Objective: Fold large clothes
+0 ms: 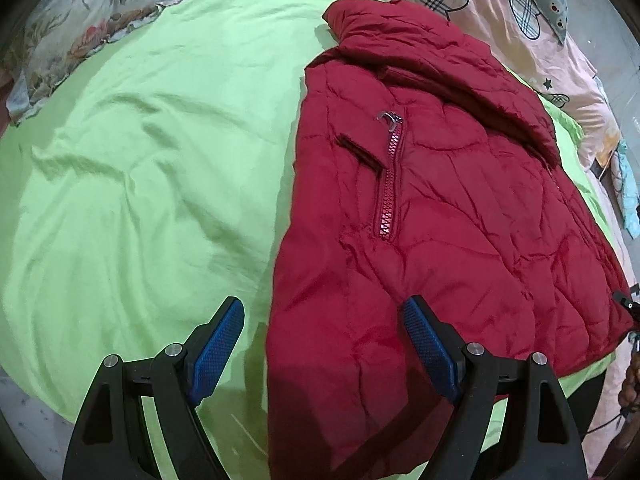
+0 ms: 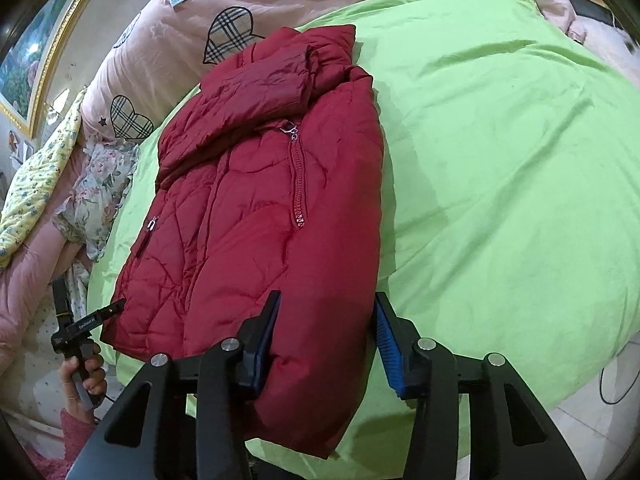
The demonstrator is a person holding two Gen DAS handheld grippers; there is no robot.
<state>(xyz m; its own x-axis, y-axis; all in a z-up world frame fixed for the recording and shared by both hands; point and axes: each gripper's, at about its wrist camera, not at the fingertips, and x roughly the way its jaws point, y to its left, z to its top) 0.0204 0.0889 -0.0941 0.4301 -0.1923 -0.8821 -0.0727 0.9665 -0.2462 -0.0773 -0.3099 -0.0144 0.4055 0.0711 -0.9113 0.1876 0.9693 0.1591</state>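
- The right tongs point(image 2: 326, 334) straddle the near right corner of the red puffer jacket point(image 2: 256, 216); the padded hem bulges between the blue pads point(image 2: 390, 352), and both pads touch the fabric, so the corner is gripped.
- The left tongs point(image 1: 324, 344) stand wide, holding nothing; the jacket's near left edge lies between and under them, with one pad over the lime-green sheet point(image 1: 132, 208).
- The jacket lies front up on the bed, folded narrow, collar at the far end, its chest zipper point(image 1: 388, 184) showing.
- Beyond the sheet lie a pink quilt with plaid hearts point(image 2: 168, 60) and a floral pillow point(image 1: 80, 28).
- In the right view, a hand point(image 2: 86, 376) holds the left tool's handle beside the jacket's hem.
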